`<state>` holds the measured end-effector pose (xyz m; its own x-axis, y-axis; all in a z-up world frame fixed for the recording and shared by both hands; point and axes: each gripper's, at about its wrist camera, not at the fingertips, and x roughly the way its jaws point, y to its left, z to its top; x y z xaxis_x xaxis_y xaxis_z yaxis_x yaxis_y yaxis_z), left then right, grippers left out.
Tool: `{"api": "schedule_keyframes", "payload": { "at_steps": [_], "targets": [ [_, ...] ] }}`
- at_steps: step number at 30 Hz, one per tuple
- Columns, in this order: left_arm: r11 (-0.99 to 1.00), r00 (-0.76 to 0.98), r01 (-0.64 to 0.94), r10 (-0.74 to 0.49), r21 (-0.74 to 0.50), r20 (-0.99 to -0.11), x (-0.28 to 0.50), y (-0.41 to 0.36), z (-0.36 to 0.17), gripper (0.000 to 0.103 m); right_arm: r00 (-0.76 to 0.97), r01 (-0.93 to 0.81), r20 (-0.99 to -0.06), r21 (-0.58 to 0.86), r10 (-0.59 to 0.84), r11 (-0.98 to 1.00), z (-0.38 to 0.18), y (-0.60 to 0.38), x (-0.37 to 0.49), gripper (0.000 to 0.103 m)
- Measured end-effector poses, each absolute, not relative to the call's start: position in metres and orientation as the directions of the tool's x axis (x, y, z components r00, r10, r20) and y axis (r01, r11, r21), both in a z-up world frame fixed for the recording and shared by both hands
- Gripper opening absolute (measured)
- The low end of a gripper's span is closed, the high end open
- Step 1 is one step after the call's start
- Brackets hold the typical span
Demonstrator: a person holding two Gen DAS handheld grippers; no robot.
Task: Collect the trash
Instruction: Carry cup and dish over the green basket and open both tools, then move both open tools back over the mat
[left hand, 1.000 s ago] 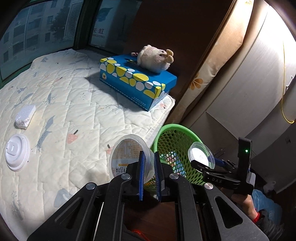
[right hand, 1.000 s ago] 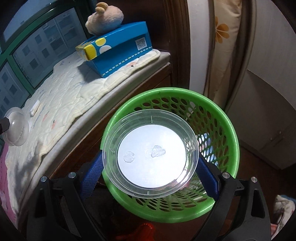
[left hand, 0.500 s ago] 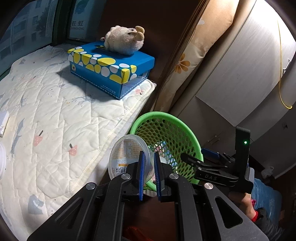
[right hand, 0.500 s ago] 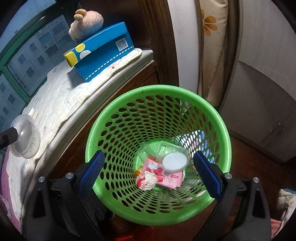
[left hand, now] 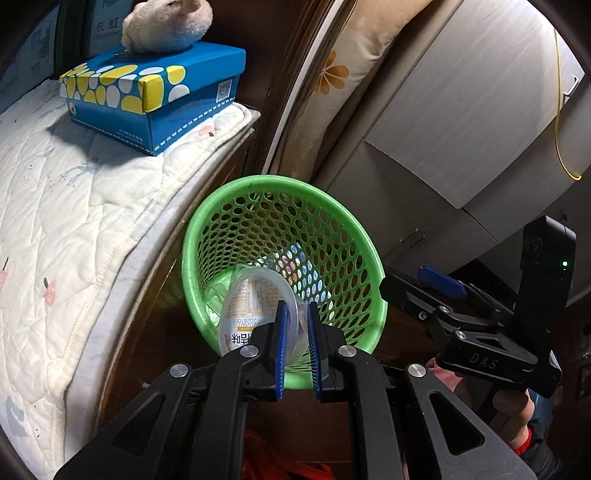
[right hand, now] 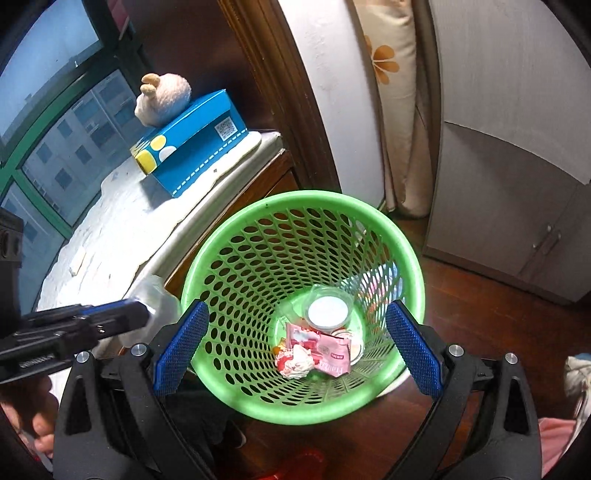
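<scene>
- The left hand-held gripper (left hand: 295, 339) is clamped on the rim of a clear plastic cup (left hand: 255, 306) with a printed label, pinched between the blue pads (left hand: 281, 343). A second ago that cup hung over the edge of the bed; now it sits over the near rim of the green basket (left hand: 284, 192), mouth tilted toward the inside.
- The right hand-held gripper (right hand: 295, 347) stands with its jaws wide apart and nothing between them, poised above the basket opening. A second ago it carried a clear round lid; half a second ago that lid was already lying in the basket.
- The lid (right hand: 328, 312) now rests at the bottom of the basket, touching a pink wrapper (right hand: 332, 356) and a crumpled red-and-white wrapper (right hand: 295, 360).
- Judgement: one piece is delivered, and the cup is next. It appears close enough to the opening that parting the left jaws should drop it in, though it overlaps the near rim, so a little more reach inward would make a clean fall likelier.
- Outward from the basket, the bed (left hand: 74, 221) with its quilted white cover lies just beside it. A blue tissue box (left hand: 155, 96) stands at the bed's far corner with a plush toy (left hand: 166, 26) on top.
- Any trash left on the bed is outside both current views, so I cannot tell how much remains.
</scene>
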<state>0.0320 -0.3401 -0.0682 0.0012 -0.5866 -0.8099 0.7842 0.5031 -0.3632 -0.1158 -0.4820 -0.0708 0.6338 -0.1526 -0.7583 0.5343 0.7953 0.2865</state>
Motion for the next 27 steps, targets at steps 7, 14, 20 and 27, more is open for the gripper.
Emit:
{"api": "schedule_keyframes", "payload": {
  "at_steps": [7, 14, 20, 27],
  "targets": [
    [0.494, -0.035, 0.774, -0.592, -0.397, -0.805, 0.028, -0.348, -0.077, 0.041, 0.638, 0.547, -0.755, 0.306, -0.151, 0.779, -0.070, -0.487, -0.126, 0.096],
    [0.514, -0.007, 0.761, -0.604, -0.396, -0.797, 0.033, -0.328, -0.071, 0.042, 0.650, 0.536, -0.746, 0.319, -0.142, 0.782, -0.065, -0.481, -0.128, 0.096],
    [0.585, 0.090, 0.728, -0.597, -0.356, -0.797, 0.047, -0.289, -0.058, 0.049, 0.668, 0.486, -0.734, 0.310, -0.119, 0.817, -0.054, -0.461, -0.115, 0.096],
    [0.697, 0.226, 0.644, -0.568, -0.316, -0.791, 0.072, -0.229, -0.045, 0.063, 0.683, 0.390, -0.727, 0.288, -0.065, 0.875, -0.040, -0.425, -0.086, 0.096]
  ]
}}
